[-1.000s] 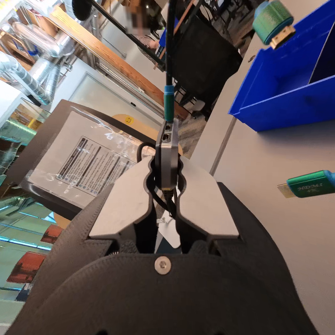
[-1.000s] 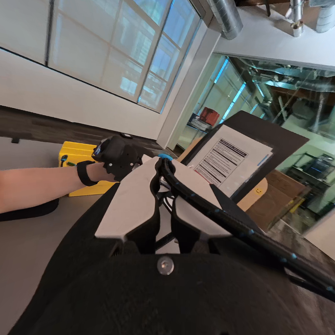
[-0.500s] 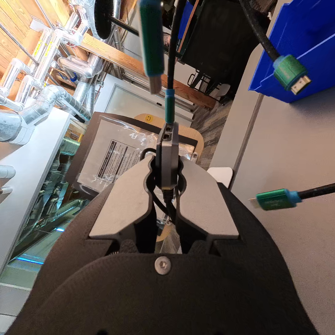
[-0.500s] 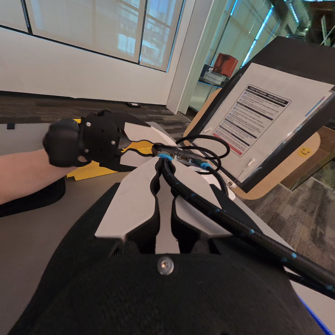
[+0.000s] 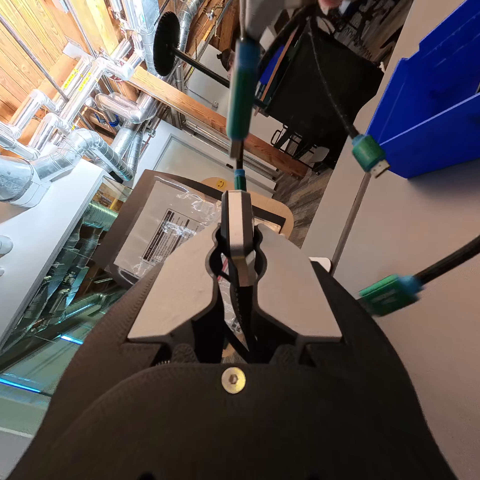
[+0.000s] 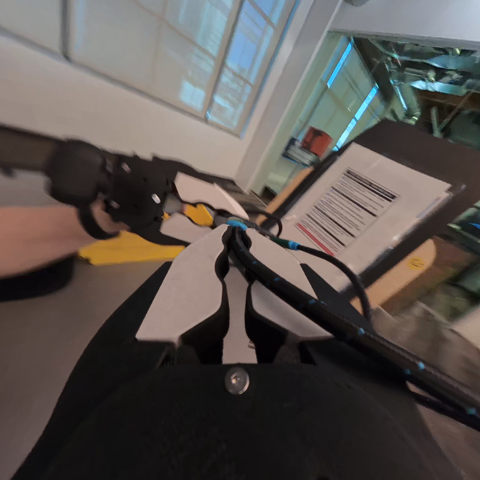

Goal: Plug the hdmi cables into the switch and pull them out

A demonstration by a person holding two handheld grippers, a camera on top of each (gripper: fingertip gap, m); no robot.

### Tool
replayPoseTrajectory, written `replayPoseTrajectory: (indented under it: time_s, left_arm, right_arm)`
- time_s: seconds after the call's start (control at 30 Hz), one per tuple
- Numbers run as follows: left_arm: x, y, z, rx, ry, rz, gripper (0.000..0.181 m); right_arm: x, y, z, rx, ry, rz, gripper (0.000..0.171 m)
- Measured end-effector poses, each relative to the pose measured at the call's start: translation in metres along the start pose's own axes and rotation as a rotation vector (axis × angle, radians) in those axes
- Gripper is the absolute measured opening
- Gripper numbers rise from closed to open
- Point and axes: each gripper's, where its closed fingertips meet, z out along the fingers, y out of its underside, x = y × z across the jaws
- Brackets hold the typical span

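My left gripper [image 5: 237, 231] is shut on the thin grey switch [image 5: 236, 220] and holds it edge-up above the table. One green HDMI plug [image 5: 239, 179] sits in the switch's far end. My right gripper [image 6: 235, 231] is shut on another HDMI cable [image 6: 298, 293] just behind its blue collar. That green plug [image 5: 240, 104] hangs blurred above the switch, tip pointing down at it and apart from it. Two loose green plugs [image 5: 367, 153] [image 5: 387, 298] lie to the right. In the right wrist view the left gripper [image 6: 145, 197] and the switch [image 6: 220, 219] are just ahead.
A blue bin [image 5: 428, 104] stands on the grey table [image 5: 415, 259] at the right. A black board with a laminated sheet [image 5: 166, 228] [image 6: 363, 207] stands behind the switch. A yellow bin [image 6: 130, 249] and a person's forearm [image 6: 31, 223] are at the left.
The switch has turned so its flat edge faces the camera and its ports no longer show. The plug in my right gripper has come lower, closer to the switch's far end. Both views are blurred by motion.
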Motion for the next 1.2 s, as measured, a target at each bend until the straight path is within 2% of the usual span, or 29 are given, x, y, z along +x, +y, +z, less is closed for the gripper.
replayPoseTrajectory:
  time_s: [0.03, 0.17, 0.27, 0.4, 0.47, 0.53, 0.63, 0.73, 0.83, 0.93, 1.07, 1.2]
  left_arm:
    - [-0.001, 0.000, -0.001, 0.001, -0.001, -0.006, 0.020]
    - [-0.005, -0.002, -0.003, 0.017, -0.005, -0.019, 0.020]
    - [-0.006, -0.005, -0.005, 0.023, -0.006, -0.020, 0.020]
    - [-0.005, -0.012, -0.008, 0.036, -0.005, -0.013, 0.020]
    - [-0.006, -0.020, -0.010, 0.057, -0.004, -0.024, 0.020]
    - [-0.009, -0.029, -0.015, 0.088, -0.008, -0.035, 0.020]
    - [-0.020, -0.048, -0.028, 0.151, -0.024, -0.064, 0.020]
    - [-0.033, -0.066, -0.044, 0.224, -0.038, -0.096, 0.020]
    - [-0.043, -0.079, -0.059, 0.289, -0.042, -0.132, 0.020]
    - [-0.045, -0.086, -0.065, 0.322, -0.029, -0.157, 0.020]
    - [-0.043, -0.087, -0.067, 0.337, -0.009, -0.160, 0.020]
    - [-0.036, -0.088, -0.066, 0.344, 0.023, -0.145, 0.020]
  right_arm:
    - [0.001, -0.010, -0.007, 0.054, -0.017, 0.030, 0.005]
    - [0.030, -0.052, -0.060, 0.301, 0.025, 0.078, 0.006]
    - [0.075, -0.062, -0.110, 0.418, 0.192, 0.112, 0.006]
    - [0.132, -0.020, -0.139, 0.347, 0.325, 0.223, 0.006]
    - [0.152, 0.009, -0.137, 0.304, 0.353, 0.312, 0.006]
    - [0.157, 0.035, -0.120, 0.271, 0.297, 0.408, 0.007]
    - [0.135, 0.056, -0.085, 0.209, 0.097, 0.517, 0.006]
    - [0.091, 0.054, -0.051, 0.180, -0.156, 0.563, 0.006]
    - [0.041, 0.036, -0.027, 0.197, -0.381, 0.577, 0.007]
    - [0.006, 0.005, -0.021, 0.324, -0.544, 0.595, 0.006]
    - [0.001, -0.022, -0.028, 0.434, -0.539, 0.630, 0.005]
    - [0.000, -0.031, -0.038, 0.430, -0.501, 0.560, 0.003]
